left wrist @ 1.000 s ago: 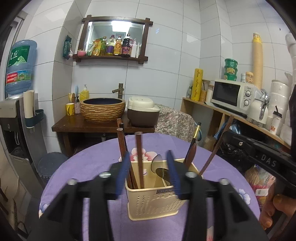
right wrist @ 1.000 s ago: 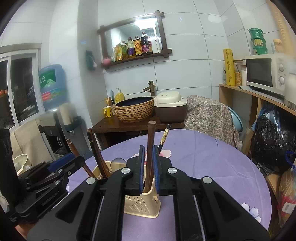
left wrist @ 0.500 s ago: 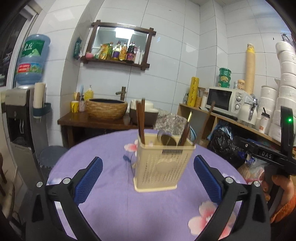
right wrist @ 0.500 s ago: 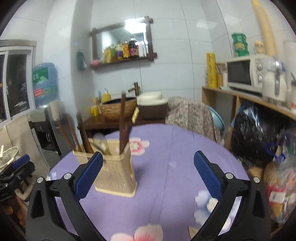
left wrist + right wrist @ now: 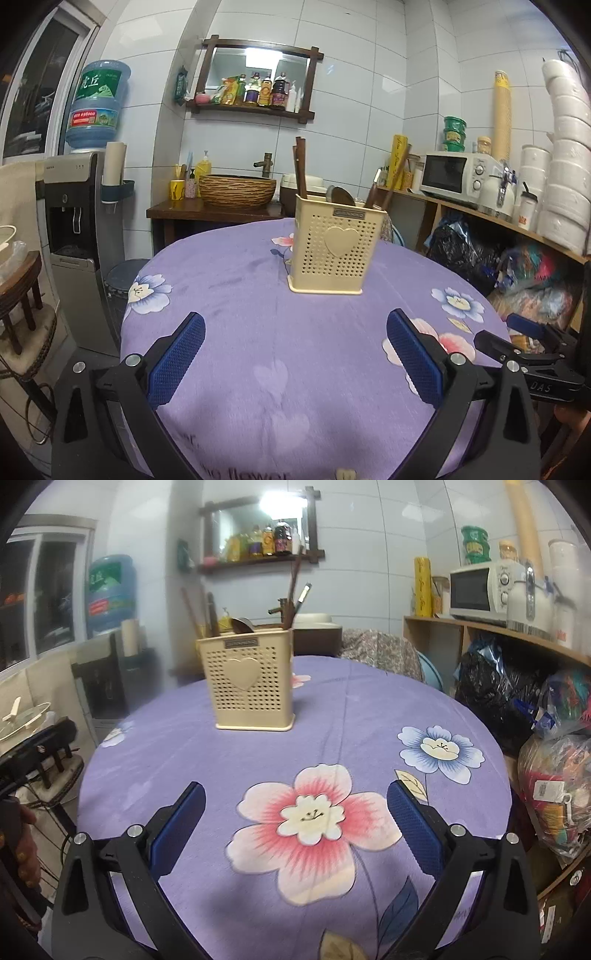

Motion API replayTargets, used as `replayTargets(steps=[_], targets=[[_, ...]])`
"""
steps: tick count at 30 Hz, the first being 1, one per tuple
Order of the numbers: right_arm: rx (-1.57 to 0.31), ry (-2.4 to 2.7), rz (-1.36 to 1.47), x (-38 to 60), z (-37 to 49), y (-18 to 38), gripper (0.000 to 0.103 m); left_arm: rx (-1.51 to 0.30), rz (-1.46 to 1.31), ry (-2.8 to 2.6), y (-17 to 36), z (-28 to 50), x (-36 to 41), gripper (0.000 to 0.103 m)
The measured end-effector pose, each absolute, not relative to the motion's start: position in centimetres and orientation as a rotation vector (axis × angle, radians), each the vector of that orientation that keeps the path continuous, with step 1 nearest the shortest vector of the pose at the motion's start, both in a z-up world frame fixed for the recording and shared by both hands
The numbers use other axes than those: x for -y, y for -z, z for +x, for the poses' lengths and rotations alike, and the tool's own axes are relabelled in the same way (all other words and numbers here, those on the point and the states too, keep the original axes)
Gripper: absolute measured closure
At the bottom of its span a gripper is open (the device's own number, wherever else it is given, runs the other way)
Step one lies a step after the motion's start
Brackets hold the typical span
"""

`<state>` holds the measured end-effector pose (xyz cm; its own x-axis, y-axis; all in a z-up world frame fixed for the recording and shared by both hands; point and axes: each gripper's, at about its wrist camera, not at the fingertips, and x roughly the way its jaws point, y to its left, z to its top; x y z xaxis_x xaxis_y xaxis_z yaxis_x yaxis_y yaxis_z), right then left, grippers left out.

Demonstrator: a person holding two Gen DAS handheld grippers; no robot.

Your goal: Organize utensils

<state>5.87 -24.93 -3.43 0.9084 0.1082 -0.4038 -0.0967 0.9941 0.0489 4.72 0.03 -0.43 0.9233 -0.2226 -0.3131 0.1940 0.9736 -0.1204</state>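
Utensils (image 5: pixel 301 168) stand upright, long axes near vertical, in the cream perforated holder (image 5: pixel 334 251) on the purple table (image 5: pixel 240 295). Both the left gripper (image 5: pixel 295 354) and the right gripper (image 5: pixel 295 827) have just been opening; their jaws stand wide and empty. The holder lies well ahead of both, nearer the left.

You get dim, bluish indoor light, ceiling-lamp glare in the mirror (image 5: pixel 258 515), fisheye bending with dark corners, and a blurred right view.

Both wrist views face the utensil holder (image 5: pixel 336 247) across the round table (image 5: pixel 369 709), from its near edge.
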Motion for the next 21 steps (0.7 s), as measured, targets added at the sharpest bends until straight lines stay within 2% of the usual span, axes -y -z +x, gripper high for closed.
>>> replayTargets(steps=[9, 21], targets=[[-0.307, -0.163, 0.017, 22.9, 0.4, 1.1, 0.006, -0.234, -0.040, 0.194, -0.4, 0.3, 0.0, 0.005], [-0.276, -0.160, -0.001, 22.4, -0.4, 0.4, 0.006, -0.204, -0.049, 0.187, -0.5, -0.5, -0.3, 0.005]])
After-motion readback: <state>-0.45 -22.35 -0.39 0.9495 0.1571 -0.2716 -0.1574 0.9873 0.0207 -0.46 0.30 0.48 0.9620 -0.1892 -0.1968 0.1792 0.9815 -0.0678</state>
